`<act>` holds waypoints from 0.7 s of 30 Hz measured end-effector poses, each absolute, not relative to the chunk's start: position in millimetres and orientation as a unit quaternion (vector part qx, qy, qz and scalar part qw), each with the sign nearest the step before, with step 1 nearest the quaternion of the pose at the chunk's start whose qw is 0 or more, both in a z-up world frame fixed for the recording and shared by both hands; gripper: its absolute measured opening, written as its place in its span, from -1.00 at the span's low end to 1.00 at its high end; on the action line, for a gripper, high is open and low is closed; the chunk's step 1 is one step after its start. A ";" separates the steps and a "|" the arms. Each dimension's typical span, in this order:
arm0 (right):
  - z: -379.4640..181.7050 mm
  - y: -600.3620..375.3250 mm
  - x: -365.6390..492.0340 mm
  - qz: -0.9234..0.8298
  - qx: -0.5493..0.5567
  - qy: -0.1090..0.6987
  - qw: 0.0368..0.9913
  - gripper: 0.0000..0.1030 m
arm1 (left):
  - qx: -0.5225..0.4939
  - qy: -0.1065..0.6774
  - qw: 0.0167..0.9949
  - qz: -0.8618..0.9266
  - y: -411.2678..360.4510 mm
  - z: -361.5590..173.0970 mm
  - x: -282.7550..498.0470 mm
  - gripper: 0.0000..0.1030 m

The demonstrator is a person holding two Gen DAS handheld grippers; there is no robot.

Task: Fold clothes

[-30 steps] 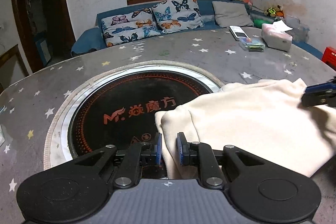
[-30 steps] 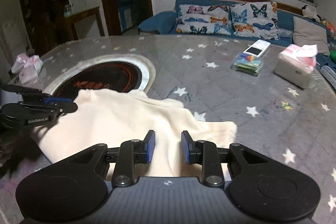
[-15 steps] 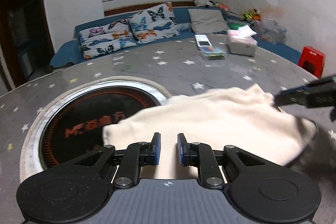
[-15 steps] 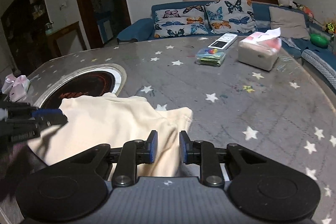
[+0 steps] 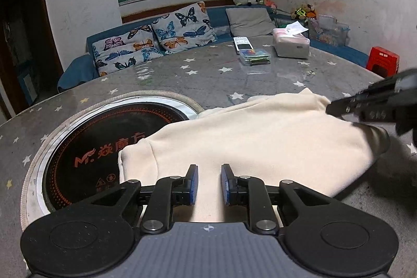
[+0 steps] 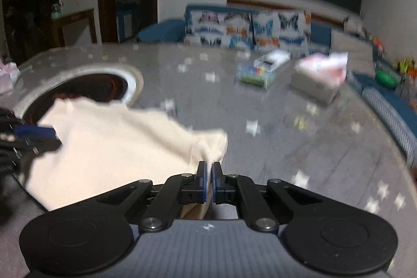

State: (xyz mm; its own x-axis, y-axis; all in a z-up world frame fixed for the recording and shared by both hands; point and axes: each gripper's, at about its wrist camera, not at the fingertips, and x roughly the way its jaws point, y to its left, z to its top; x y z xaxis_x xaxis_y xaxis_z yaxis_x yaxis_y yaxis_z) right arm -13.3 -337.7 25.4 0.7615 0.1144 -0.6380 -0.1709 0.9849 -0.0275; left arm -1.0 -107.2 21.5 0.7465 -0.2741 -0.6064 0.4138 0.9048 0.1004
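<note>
The round table (image 5: 182, 74), grey with white stars, fills the middle of both views, and the black cooktop (image 5: 104, 140) set into it sits at the left of the left wrist view. The cream garment (image 5: 260, 142) lies across the lower centre of that view, its left edge overlapping the cooktop's rim and its right end reaching toward the frame's right side. It reads as a compact, doubled-over bundle, not a spread-out shirt, so I judge that some folding is done, though how many folds cannot be told. It is not yet a neat rectangle; squaring and flattening look to be left.

The right gripper (image 6: 209, 183), at the bottom centre of its blurred view, has its blue pads pinched tight on a corner of the garment, which bunches just above them. The left gripper (image 5: 208, 184) has its fingers parted above the cloth, gripping nothing.

Small things stand in the upper right: a tissue box (image 5: 290, 44) and a flat plastic case (image 5: 254, 56).
</note>
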 end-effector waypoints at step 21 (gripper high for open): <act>48.4 -319.8 -38.1 0.158 -0.044 0.354 0.921 -0.91 | 0.109 0.302 0.929 -0.184 -104.4 19.7 -0.2 -0.40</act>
